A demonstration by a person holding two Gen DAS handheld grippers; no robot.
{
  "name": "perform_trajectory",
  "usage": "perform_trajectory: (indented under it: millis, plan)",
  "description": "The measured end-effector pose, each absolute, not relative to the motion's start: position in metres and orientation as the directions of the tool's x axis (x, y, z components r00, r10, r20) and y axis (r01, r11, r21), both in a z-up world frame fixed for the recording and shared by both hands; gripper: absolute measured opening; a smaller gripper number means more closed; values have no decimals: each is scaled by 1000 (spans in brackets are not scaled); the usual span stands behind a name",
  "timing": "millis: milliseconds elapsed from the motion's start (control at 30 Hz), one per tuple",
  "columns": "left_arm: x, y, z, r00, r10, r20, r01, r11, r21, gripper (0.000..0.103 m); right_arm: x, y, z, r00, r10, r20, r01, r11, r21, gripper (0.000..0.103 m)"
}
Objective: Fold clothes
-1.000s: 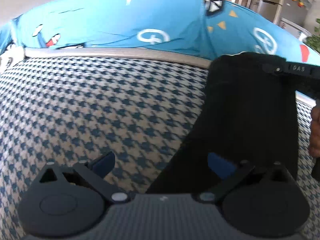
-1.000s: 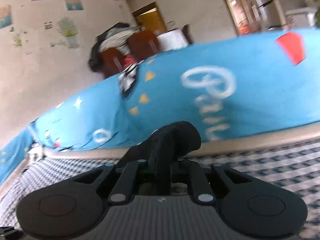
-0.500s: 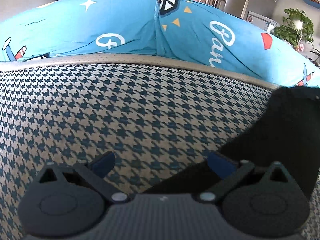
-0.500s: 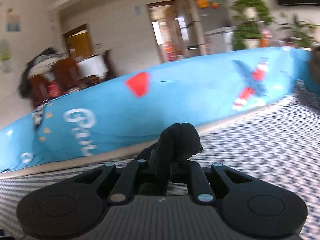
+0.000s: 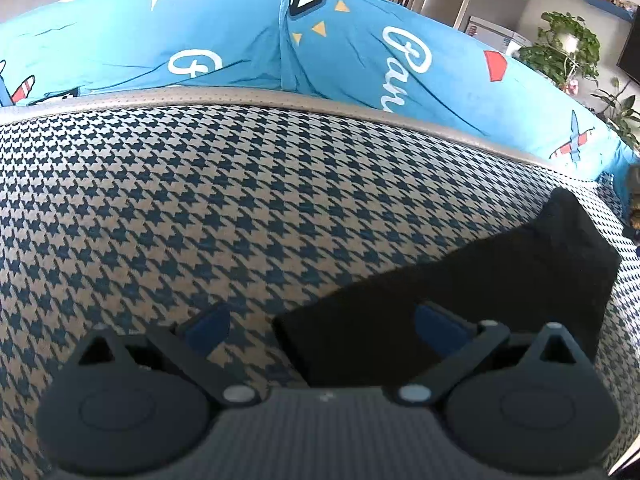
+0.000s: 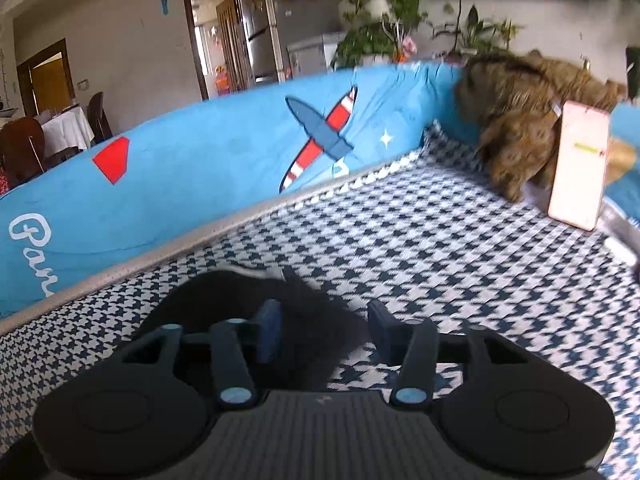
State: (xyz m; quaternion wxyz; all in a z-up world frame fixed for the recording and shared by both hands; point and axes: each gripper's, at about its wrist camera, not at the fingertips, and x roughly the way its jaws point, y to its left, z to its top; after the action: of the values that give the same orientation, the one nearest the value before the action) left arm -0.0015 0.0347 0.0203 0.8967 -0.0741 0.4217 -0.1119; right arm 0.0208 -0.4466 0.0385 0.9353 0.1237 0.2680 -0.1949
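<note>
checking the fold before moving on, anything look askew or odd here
The black garment lies slantwise on the houndstooth cover, its far corner humped up. The right gripper is opening over its rumpled end.

bright, even daylight all round. both views bulge hard at the edges, corners gone black. the furry brown cushion (image 6: 524,128) smears with motion blur; the black garment (image 5: 460,280) swallows all detail.

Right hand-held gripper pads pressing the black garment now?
Apart. Right wrist view: the right hand-held gripper is opening, and the black garment lies loose between its pads, gap visible on the right side.
</note>
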Motion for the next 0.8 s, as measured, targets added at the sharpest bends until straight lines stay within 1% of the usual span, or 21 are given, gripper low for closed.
perform_trajectory:
  millis: [100,200,367,400,467,500,800]
  plan:
    - [-7,38,18,612,-288,-737,126,955,-269,103,9,-437,45,798,-249,-549,387,909,151,50]
    - [-11,39,15,608,-299,-735,112,949,-293,103,-4,-419,48,817,-162,-554,308,934,180,50]
    - [-17,33,13,619,-307,-723,134,948,-289,102,-27,-375,46,819,-28,-574,157,972,176,50]
    - [-18,33,12,618,-312,-721,139,947,-290,101,-31,-365,45,815,4,-580,121,977,177,50]
    - [-19,32,11,614,-323,-720,148,943,-297,94,-41,-346,41,805,66,-590,50,983,178,50]
    - [-20,32,10,611,-328,-721,149,942,-302,93,-45,-336,39,799,93,-594,16,984,176,50]
    - [-26,36,9,605,-349,-716,144,932,-332,91,-93,-249,25,706,334,-624,-272,942,197,49]
